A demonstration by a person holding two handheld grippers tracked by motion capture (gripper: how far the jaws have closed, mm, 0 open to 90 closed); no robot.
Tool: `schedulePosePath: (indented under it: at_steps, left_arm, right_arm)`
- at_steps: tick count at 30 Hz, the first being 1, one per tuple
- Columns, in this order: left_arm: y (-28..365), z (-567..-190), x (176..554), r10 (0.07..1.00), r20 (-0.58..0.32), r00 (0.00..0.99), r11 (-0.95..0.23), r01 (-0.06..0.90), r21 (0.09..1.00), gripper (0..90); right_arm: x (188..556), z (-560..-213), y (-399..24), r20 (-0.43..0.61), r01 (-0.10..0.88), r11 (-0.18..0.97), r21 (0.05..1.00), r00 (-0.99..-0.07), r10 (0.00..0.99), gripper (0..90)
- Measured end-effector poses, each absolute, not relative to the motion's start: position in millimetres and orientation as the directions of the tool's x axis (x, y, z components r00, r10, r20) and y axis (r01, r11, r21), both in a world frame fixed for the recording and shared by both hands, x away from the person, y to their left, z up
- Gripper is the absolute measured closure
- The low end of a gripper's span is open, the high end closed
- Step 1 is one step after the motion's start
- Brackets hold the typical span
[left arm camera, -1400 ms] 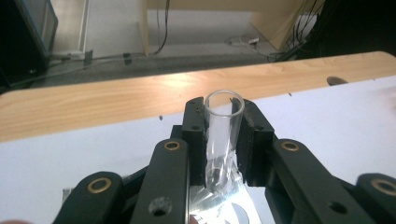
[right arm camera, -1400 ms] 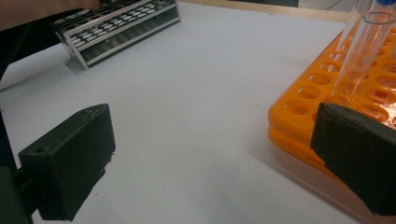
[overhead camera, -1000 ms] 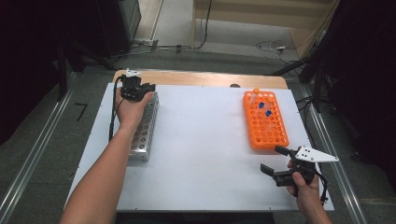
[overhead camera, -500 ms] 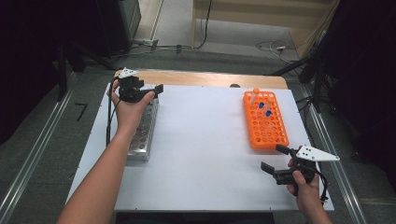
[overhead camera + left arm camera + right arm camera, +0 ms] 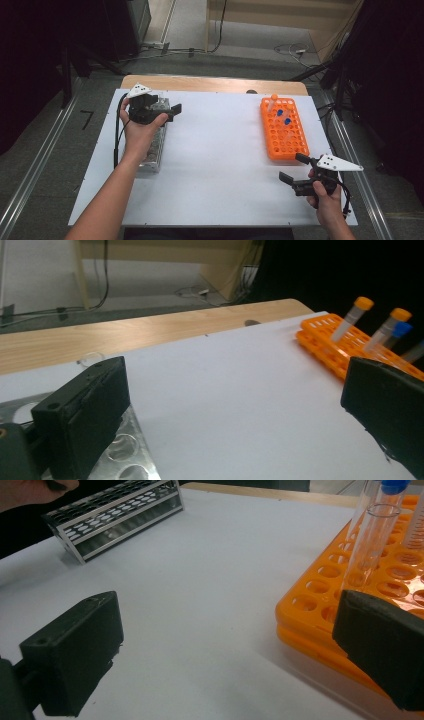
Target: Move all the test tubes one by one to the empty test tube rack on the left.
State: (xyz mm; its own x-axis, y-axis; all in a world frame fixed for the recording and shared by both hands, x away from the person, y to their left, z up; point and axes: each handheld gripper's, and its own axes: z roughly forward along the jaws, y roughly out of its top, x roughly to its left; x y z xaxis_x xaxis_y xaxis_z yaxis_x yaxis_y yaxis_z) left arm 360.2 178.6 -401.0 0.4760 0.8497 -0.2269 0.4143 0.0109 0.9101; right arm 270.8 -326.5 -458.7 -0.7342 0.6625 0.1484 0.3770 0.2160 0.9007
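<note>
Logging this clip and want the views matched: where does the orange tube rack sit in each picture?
High view: orange tube rack at right of the white table, ahead of the right gripper.
Left gripper view: at far right, beyond the right-hand jaw.
Right gripper view: at right edge, behind the right-hand jaw.
Shared landmark: blue-capped tube.

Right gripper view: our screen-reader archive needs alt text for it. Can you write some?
Two open black jaws of the right gripper frame a white table. An orange tube rack holding clear tubes sits at right, and a metal tube rack lies far left.
</note>
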Motion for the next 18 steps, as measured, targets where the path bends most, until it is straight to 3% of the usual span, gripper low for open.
schedulePosePath:
  at_steps: [18]
  left_arm:
    - [165,-404,296,0.815,-0.209,0.540,-0.004,0.366,0.930,0.0]
  right_arm:
    - [279,-459,-327,0.145,0.384,0.209,0.899,-0.712,0.687,0.0]
